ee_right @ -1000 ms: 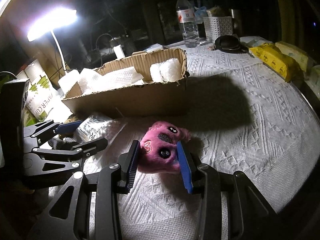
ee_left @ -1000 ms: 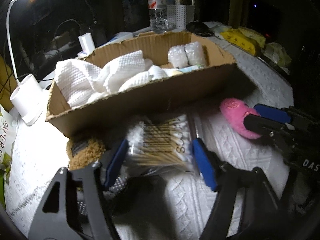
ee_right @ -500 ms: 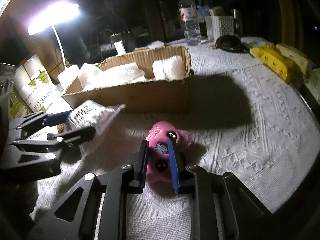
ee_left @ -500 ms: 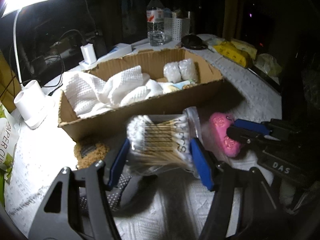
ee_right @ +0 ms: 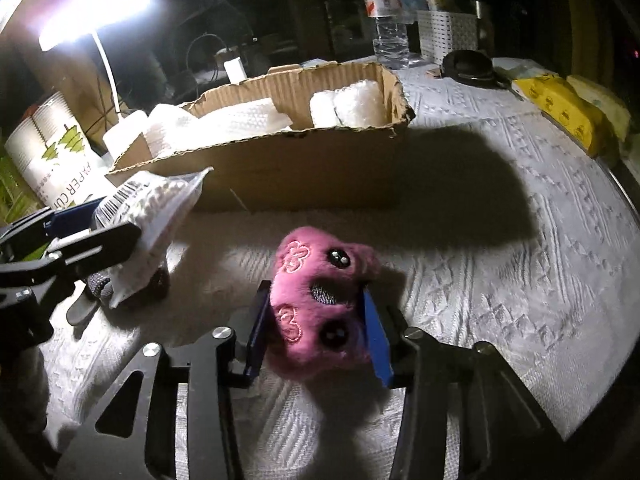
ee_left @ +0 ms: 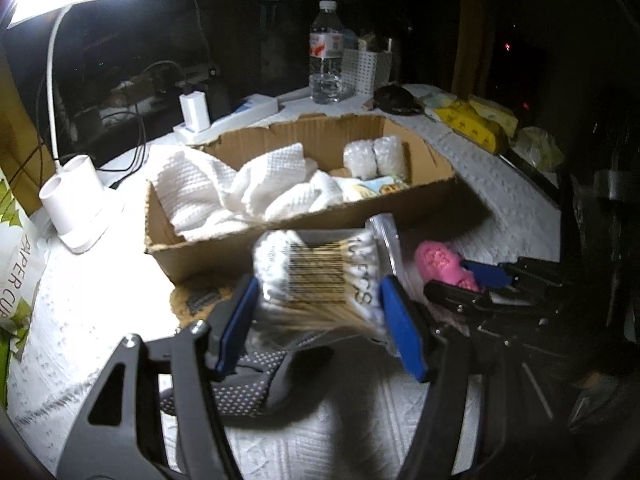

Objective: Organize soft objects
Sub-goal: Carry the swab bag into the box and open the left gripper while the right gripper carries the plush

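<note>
My left gripper (ee_left: 320,320) is shut on a clear bag of cotton swabs (ee_left: 320,272) and holds it above the table, in front of the cardboard box (ee_left: 280,236). The bag also shows at the left of the right wrist view (ee_right: 148,208). My right gripper (ee_right: 316,332) is shut on a pink plush toy (ee_right: 316,292) and holds it just above the white cloth. The toy also shows in the left wrist view (ee_left: 440,264). The box (ee_right: 304,160) holds white towels (ee_left: 240,188) and two wrapped white rolls (ee_left: 372,156).
A grey dotted sock (ee_left: 240,384) and a brown scouring pad (ee_left: 196,300) lie under the left gripper. A desk lamp base (ee_left: 76,216), a paper cup pack (ee_right: 52,152), a water bottle (ee_right: 384,16), a white basket (ee_right: 448,32) and yellow packs (ee_right: 560,108) stand around.
My left gripper closed on the bag of cotton swabs and lifted it off the table. My right gripper closed on the pink plush toy and raised it slightly.
</note>
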### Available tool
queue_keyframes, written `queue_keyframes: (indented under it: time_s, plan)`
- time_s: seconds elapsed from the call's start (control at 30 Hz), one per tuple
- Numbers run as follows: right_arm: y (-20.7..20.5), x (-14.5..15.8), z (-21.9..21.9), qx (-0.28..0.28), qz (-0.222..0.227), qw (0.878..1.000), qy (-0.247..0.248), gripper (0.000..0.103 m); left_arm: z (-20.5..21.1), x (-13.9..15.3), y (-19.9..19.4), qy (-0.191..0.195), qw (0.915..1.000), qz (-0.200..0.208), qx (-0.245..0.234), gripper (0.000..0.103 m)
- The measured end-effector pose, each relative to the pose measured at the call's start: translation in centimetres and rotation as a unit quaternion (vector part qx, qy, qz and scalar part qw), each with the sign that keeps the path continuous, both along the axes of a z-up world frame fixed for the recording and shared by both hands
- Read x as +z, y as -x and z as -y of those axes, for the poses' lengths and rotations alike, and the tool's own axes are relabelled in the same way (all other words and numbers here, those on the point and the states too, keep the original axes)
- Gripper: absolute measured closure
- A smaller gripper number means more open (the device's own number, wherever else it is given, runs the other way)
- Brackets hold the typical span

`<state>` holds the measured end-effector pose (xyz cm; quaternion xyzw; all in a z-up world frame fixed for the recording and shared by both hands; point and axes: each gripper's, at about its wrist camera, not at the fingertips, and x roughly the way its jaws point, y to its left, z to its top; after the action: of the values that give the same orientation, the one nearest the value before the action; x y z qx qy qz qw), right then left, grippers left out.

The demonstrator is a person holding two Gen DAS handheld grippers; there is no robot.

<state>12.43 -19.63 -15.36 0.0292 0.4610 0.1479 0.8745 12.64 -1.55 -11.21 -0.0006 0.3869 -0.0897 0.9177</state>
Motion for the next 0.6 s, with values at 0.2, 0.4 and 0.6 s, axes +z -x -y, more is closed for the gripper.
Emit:
queue_keyframes:
  time_s: [0.2,0.4,0.6]
  plan:
    - [0.5,1.4,-0.3,0.004,0.017,1.0,0.0,0.06,-0.5,0.6,0.2,0.006,0.9999,0.008,0.005,0.039]
    - [0.7,3.3,-0.4,0.007,0.037,0.999,-0.003,0.06,-1.1,1.4,0.7,0.011,0.9997,0.019,0.012,0.039]
    - [0.6,5.2,-0.5,0.012,0.059,0.998,-0.001,0.06,-1.9,2.6,1.0,0.018,0.999,0.033,0.025,0.039]
